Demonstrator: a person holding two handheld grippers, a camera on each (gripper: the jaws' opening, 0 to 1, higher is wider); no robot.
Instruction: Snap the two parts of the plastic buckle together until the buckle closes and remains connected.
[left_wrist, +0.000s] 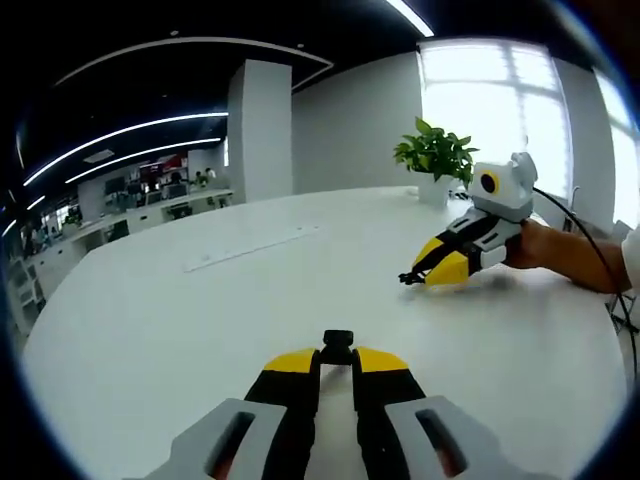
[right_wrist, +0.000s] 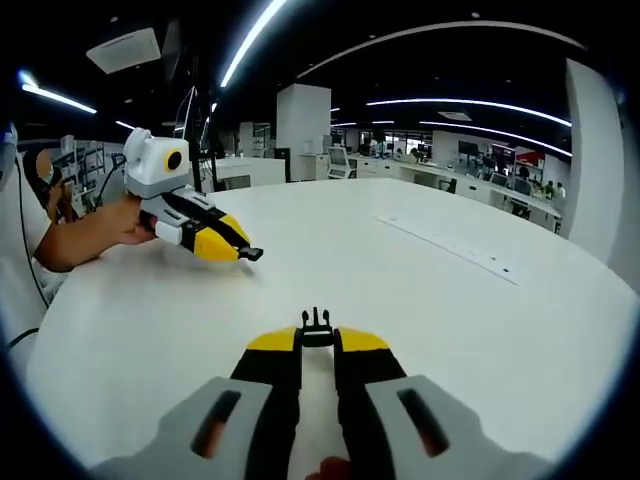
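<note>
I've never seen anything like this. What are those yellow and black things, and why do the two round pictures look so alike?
There is no robot here: a person holds a hand-held gripper in each hand, each with a camera looking along its yellow-tipped black jaws. The left gripper view shows the left gripper pinching a small black plastic buckle socket; the right gripper enters from the right. The right gripper view looks the other way, along the right gripper's jaws, which pinch the pronged black plastic buckle part, with the left gripper opposite. Both work over a large round white table. A green potted plant stands at its far edge. The two halves are still apart.
</note>
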